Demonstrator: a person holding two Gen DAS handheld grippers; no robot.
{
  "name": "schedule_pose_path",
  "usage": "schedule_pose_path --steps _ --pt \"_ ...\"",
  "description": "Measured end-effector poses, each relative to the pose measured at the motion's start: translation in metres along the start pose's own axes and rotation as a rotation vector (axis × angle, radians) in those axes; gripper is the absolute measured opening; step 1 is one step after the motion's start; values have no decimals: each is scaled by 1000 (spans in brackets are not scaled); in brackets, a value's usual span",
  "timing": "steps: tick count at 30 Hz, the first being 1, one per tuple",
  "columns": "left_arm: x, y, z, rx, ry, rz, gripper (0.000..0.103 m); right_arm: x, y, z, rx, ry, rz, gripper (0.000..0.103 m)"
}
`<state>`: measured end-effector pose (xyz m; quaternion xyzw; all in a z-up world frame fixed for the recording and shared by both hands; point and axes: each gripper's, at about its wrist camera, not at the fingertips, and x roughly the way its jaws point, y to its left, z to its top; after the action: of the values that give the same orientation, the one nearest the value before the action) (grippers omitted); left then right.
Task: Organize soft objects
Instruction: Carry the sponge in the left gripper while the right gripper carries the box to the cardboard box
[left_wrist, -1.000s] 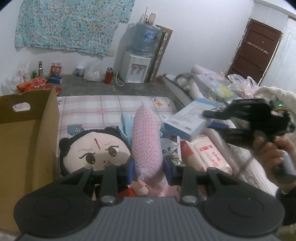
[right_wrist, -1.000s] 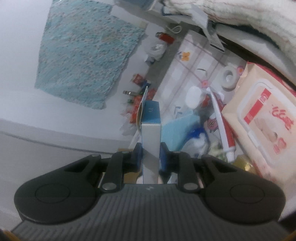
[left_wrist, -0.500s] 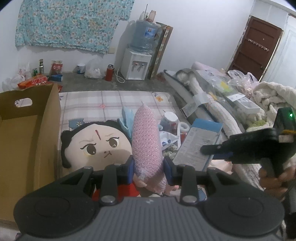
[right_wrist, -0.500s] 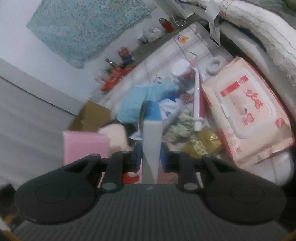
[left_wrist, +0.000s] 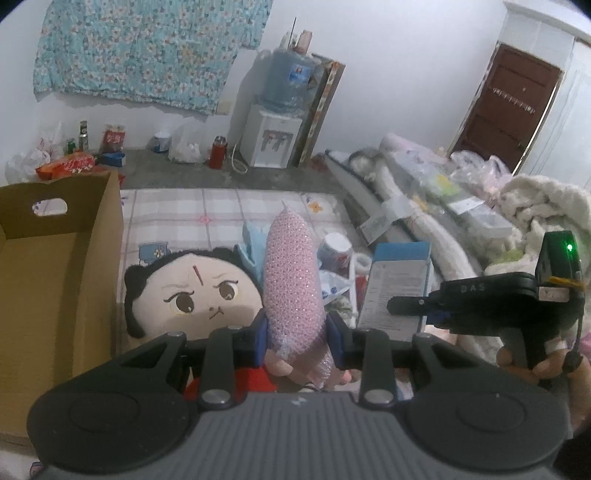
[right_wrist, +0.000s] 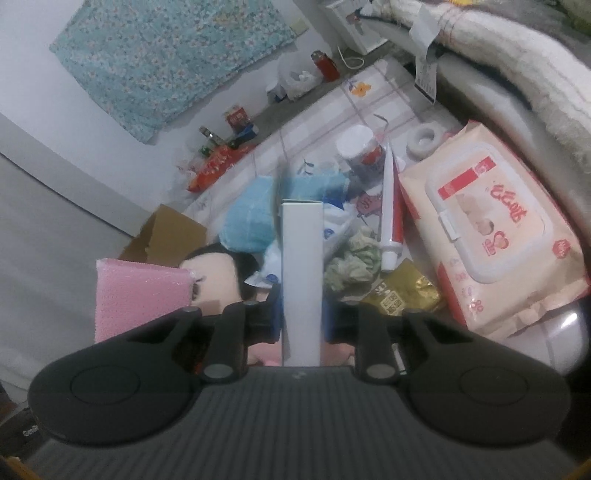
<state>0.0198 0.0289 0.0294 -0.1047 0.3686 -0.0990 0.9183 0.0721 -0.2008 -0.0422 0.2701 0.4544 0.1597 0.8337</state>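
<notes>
Holding pink sponge (left_wrist: 290, 280) | cardboard box (left_wrist: 110, 258) edge left, apart

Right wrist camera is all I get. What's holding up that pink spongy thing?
Observer: The left tool is shut on the pink sponge, standing it on end in front of the doll.
Operator: Is the brown box behind it open?
Observer: Yes, the cardboard box is open on top and has a handle hole in its far wall.
Operator: What's on the big side of my white box?
Observer: The carton in the right tool has a blue band above small print on its wide face.
</notes>
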Motion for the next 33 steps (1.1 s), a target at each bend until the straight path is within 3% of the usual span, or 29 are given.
schedule_pose_path --steps 10,16,25,29,33 --pt "-67 7 8 -18 -132 -34 34 -61 50 0 -77 -66 104 19" --pt "-117 32 14 -39 -221 55 34 -64 112 4 -153 -13 221 19" --pt "-170 109 26 -136 -280 302 34 1 234 3 -272 151 343 19" --pt "-169 149 37 -170 -241 376 34 48 281 -7 -277 242 355 19" --pt "-149 186 52 -176 -160 438 34 101 316 -16 -286 318 313 19"
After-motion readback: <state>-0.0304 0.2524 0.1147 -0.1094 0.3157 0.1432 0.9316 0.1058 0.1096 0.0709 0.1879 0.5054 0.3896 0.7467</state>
